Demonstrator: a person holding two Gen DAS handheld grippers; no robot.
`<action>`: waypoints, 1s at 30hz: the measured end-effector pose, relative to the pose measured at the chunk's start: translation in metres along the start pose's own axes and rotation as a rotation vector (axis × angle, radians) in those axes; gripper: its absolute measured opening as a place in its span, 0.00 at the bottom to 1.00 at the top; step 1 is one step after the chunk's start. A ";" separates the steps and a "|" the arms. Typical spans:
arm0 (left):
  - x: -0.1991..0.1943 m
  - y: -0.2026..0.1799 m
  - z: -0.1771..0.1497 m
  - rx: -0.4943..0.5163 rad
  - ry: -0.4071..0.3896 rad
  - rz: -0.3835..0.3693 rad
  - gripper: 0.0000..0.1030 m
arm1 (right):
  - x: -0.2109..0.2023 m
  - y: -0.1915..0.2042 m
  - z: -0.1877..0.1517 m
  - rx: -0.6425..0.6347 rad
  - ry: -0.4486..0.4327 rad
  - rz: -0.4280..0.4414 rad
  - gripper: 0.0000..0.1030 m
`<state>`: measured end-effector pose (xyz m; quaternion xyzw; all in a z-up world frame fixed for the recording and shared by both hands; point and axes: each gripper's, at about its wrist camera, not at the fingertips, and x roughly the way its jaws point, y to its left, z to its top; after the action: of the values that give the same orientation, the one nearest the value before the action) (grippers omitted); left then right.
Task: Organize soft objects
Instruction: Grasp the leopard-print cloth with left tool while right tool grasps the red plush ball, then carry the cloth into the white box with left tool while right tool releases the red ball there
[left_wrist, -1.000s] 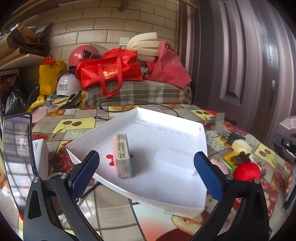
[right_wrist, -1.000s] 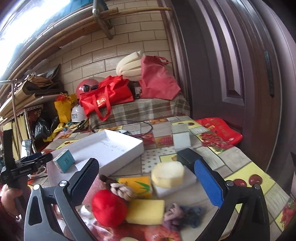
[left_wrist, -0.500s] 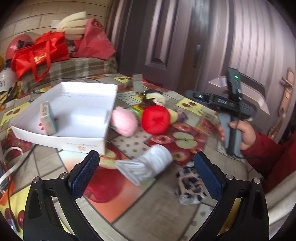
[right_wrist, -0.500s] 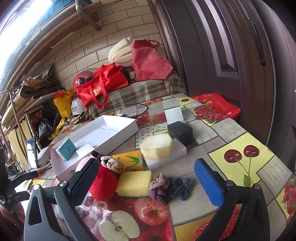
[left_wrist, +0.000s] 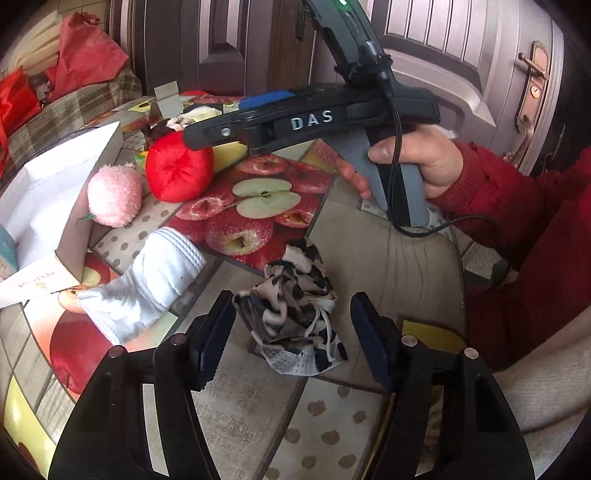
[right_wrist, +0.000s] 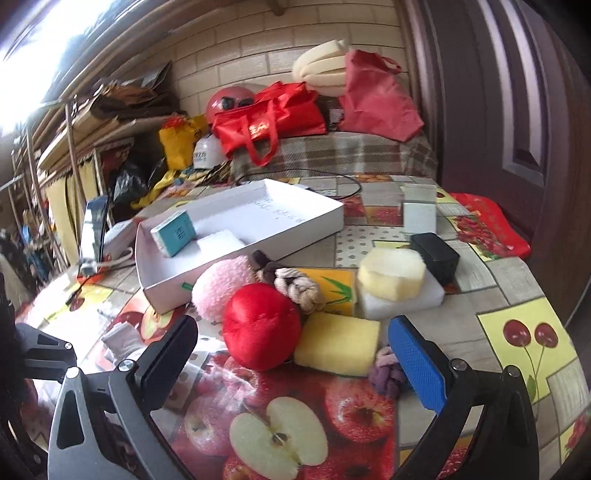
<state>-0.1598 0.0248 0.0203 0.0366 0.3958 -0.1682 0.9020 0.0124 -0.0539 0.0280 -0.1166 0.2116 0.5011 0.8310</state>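
My left gripper (left_wrist: 293, 338) points down at a crumpled leopard-print cloth (left_wrist: 295, 295) on the table. Its jaws are closing with the cloth between them, and the right pad still stands clear of it. A white sock (left_wrist: 147, 280) lies just to the left. My right gripper (right_wrist: 293, 360) is open and empty, low over the table. Close ahead of it lie a red plush ball (right_wrist: 262, 332) and a yellow sponge (right_wrist: 338, 343). A pink plush ball (right_wrist: 221, 291) leans on the white box (right_wrist: 303, 236), which holds a teal packet (right_wrist: 173, 232) and a foam piece (right_wrist: 218, 240).
A rope knot (right_wrist: 295, 284), a purple scrunchie (right_wrist: 388, 373), a round sponge (right_wrist: 391, 273) on a foam block (right_wrist: 402, 299) and a black box (right_wrist: 436, 254) crowd the table's right half. A hand (left_wrist: 417, 162) in a red sleeve holds the right gripper above the table. Bags fill the bench behind.
My left gripper swung right from the white box, tilted down over the leopard cloth, and its jaws narrowed. My right gripper dropped lower toward the red ball and sponge.
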 end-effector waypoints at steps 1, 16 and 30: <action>0.001 0.000 0.000 -0.001 0.006 0.010 0.62 | 0.006 0.006 0.001 -0.020 0.017 0.000 1.00; 0.001 0.007 -0.003 -0.032 0.007 0.022 0.33 | 0.054 0.026 0.002 -0.062 0.212 0.056 0.48; -0.063 0.032 -0.012 -0.122 -0.379 0.333 0.33 | -0.021 -0.004 0.000 0.078 -0.142 0.027 0.48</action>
<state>-0.1973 0.0749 0.0558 0.0145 0.2179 0.0029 0.9759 0.0074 -0.0719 0.0379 -0.0455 0.1729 0.5106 0.8410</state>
